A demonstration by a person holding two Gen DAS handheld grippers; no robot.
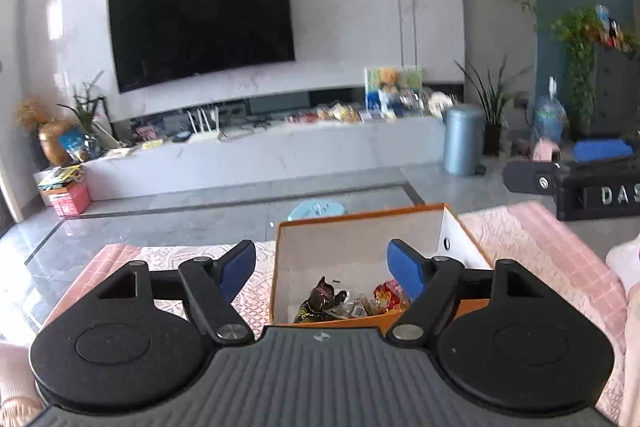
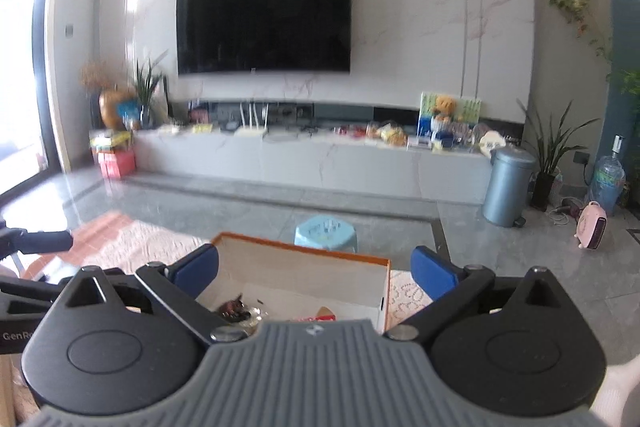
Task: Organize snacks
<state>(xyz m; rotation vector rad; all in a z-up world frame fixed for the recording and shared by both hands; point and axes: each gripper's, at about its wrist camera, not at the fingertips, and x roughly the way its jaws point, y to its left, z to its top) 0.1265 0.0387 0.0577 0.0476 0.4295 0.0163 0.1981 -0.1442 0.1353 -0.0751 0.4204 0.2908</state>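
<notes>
An orange cardboard box (image 1: pixel 360 217) with white inner walls stands open on a table with a pink cloth (image 1: pixel 532 239). Inside lie several snack packets: a dark one (image 1: pixel 320 301), a clear one and a red one (image 1: pixel 386 293). My left gripper (image 1: pixel 322 267) is open and empty, held above the box's near edge. The right gripper body shows at the right edge of the left wrist view (image 1: pixel 580 183). In the right wrist view the same box (image 2: pixel 304 251) sits below my right gripper (image 2: pixel 316 273), which is open and empty. A dark packet (image 2: pixel 236 309) shows inside.
Beyond the table lies a grey tiled floor with a light blue stool (image 2: pixel 326 233). A long white TV bench (image 2: pixel 320 159) with clutter runs under a wall TV (image 2: pixel 264 17). A blue-grey bin (image 2: pixel 508 185) and plants stand at the right.
</notes>
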